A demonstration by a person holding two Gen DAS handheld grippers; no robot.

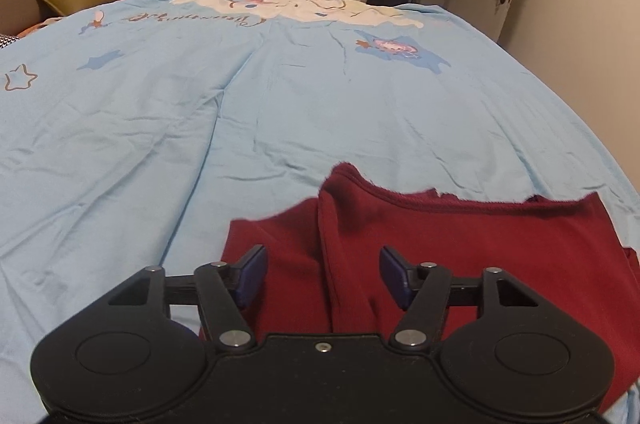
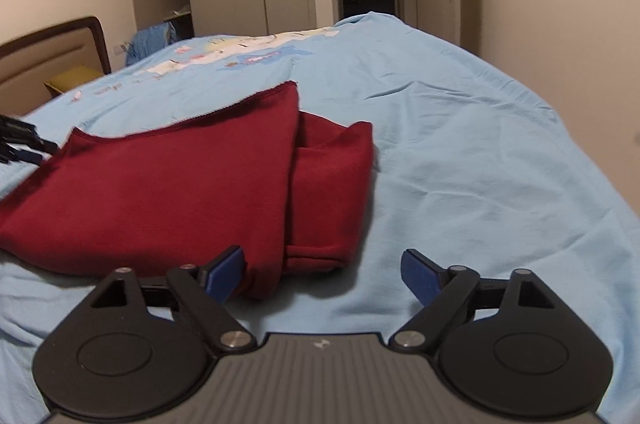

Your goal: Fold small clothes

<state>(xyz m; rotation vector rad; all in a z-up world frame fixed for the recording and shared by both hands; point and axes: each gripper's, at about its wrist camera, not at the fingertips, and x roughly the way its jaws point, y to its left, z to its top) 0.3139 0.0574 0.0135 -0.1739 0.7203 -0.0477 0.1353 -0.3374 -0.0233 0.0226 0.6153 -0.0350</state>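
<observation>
The landmark here is the dark red garment (image 1: 460,256), a small top or sweatshirt lying on the near part of the bed's light blue cartoon-print sheet (image 1: 200,112).

To the left of the garment, seen from the left wrist view, the left gripper (image 1: 323,274) hovers low over its left portion. Its jaws are spread wide with nothing between the blue pads (image 1: 252,274); the cloth lies beneath them, not pinched. A fold ridge runs up the garment between the two pads, and a flap of red sticks out further left.

Across the garment's middle, the right wrist view shows a broad flat panel (image 2: 160,192) with a stitched edge at its far side, already laid over a narrower layer.

On the garment's right side, that lower layer (image 2: 332,184) juts out past the panel with a hemmed end facing the camera, likely a sleeve or side turned in. The right gripper (image 2: 323,274) sits just before this corner, jaws released and empty, the left pad over the red hem and the right pad over bare sheet.

My judgement: the folding is partly done. At least one side appears folded in, but the shape is uneven, the left flap looks loose, and a final halving plus tidying seem left. No other clothes are visible.
</observation>
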